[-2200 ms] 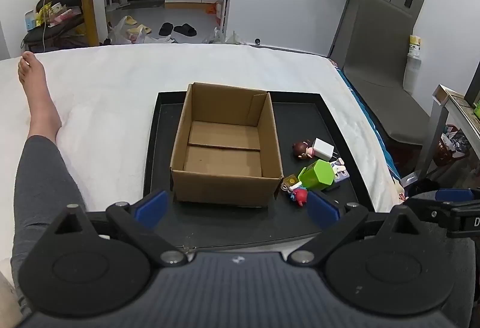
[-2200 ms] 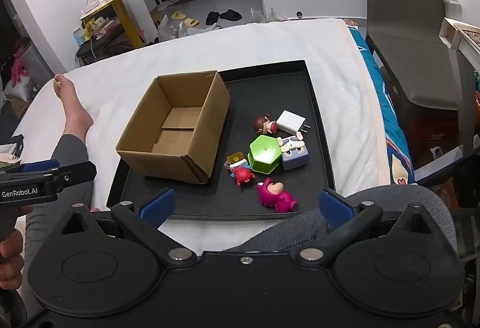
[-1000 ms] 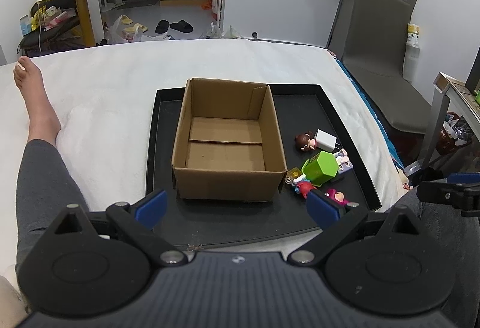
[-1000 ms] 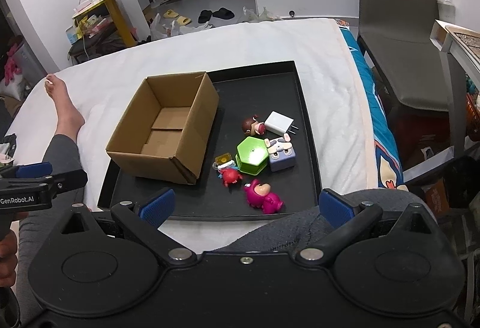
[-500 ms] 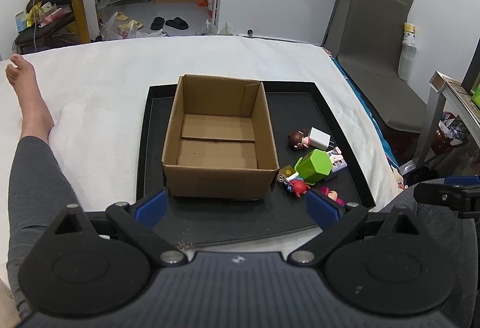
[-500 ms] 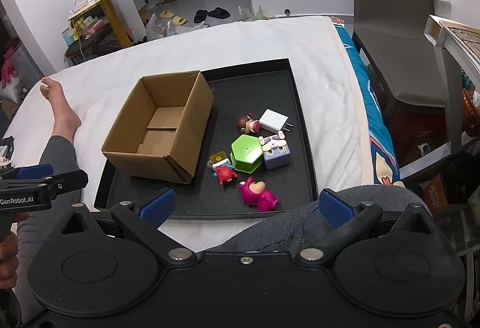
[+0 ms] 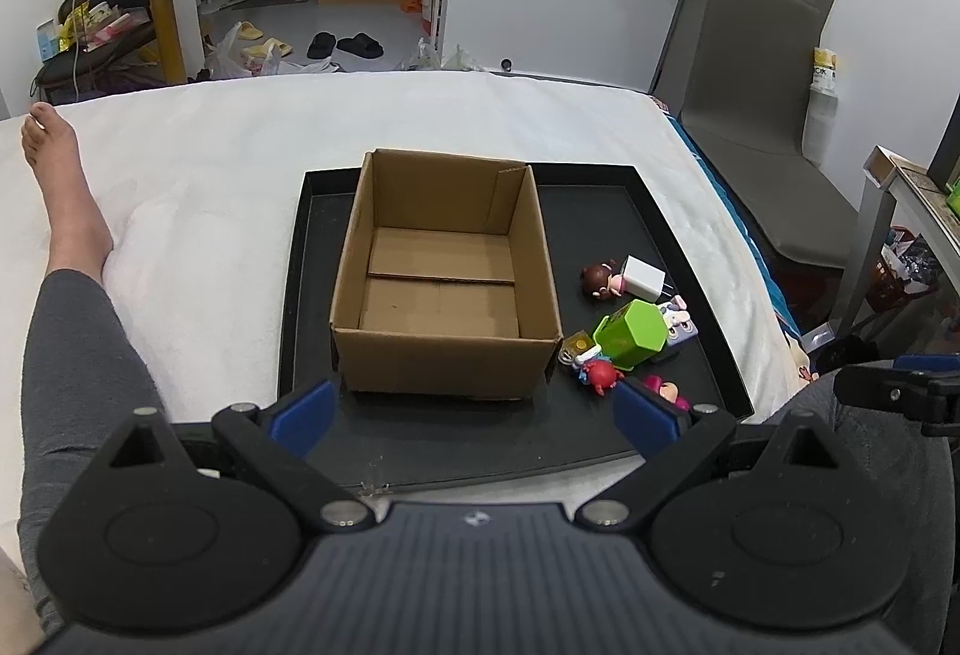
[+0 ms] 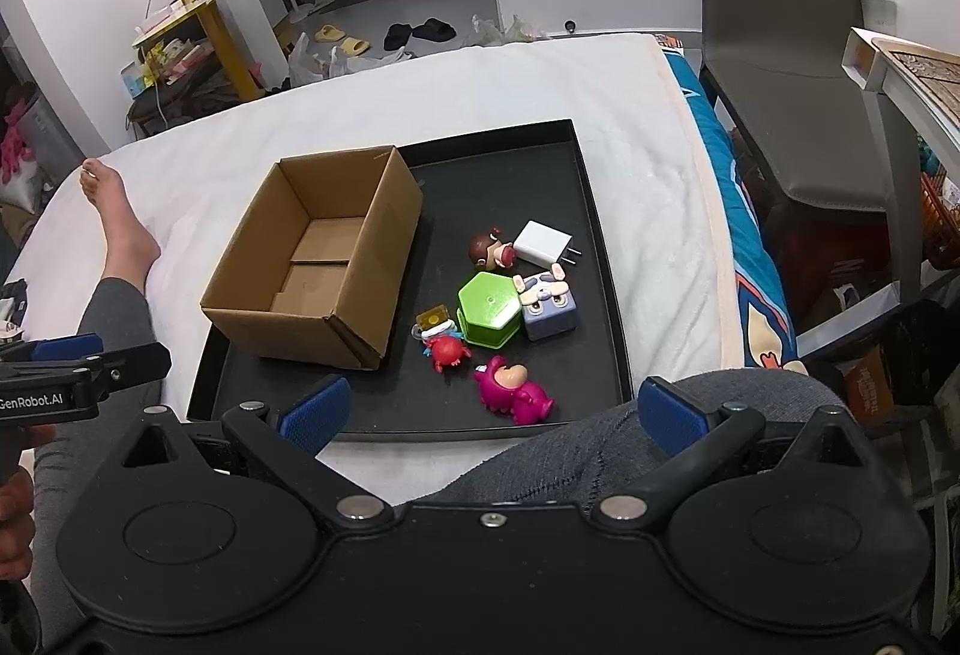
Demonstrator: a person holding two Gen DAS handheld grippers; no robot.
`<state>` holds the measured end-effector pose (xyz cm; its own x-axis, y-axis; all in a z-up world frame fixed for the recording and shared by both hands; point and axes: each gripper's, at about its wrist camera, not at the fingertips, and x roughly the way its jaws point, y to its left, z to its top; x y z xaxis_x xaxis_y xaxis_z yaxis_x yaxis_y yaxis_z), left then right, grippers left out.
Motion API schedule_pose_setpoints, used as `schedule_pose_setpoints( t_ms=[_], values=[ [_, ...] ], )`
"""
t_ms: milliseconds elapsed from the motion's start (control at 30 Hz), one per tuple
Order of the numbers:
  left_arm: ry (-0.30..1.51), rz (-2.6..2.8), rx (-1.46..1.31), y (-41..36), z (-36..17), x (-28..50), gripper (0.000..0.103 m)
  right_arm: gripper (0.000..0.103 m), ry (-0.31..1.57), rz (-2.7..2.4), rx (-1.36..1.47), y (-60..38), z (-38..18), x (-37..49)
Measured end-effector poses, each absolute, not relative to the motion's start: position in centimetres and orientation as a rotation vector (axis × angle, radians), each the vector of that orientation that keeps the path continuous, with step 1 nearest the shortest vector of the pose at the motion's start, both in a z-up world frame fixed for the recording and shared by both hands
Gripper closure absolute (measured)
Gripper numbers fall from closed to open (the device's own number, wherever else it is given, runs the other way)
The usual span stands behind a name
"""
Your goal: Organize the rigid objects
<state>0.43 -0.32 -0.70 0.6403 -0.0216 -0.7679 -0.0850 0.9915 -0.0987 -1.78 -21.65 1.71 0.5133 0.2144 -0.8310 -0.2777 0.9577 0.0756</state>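
An open, empty cardboard box (image 7: pixel 444 283) (image 8: pixel 318 265) stands on a black tray (image 7: pixel 678 247) (image 8: pixel 540 157) on the white bed. To its right lie small toys: a green hexagonal box (image 8: pixel 487 306) (image 7: pixel 633 334), a white charger (image 8: pixel 543 242), a brown-haired doll head (image 8: pixel 492 248), a purple rabbit cube (image 8: pixel 549 308), a red crab (image 8: pixel 447 352), a magenta figure (image 8: pixel 513 390) and a small yellow piece (image 8: pixel 433 319). My left gripper (image 7: pixel 474 415) is open and empty, before the box. My right gripper (image 8: pixel 492 409) is open and empty, held above the tray's near edge.
The person's grey-trousered legs (image 7: pixel 78 331) (image 8: pixel 648 433) lie on either side of the tray, a bare foot (image 7: pixel 51 139) at the far left. A grey chair (image 8: pixel 786 73) and a side table (image 8: pixel 900 67) stand right of the bed.
Both views have shifted a little; the box and toys sit slightly further right in the left wrist view. Nothing on the tray has moved and both grippers stay open.
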Motion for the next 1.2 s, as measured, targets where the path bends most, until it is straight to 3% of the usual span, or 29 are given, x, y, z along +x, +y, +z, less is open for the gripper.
schedule_pose_setpoints(
  t_ms=[1200],
  values=[
    [0.872,0.023,-0.127,-0.84,-0.11,0.18,0.004,0.000,0.974,0.291,-0.062,-21.87,1.90,-2.23]
  ],
)
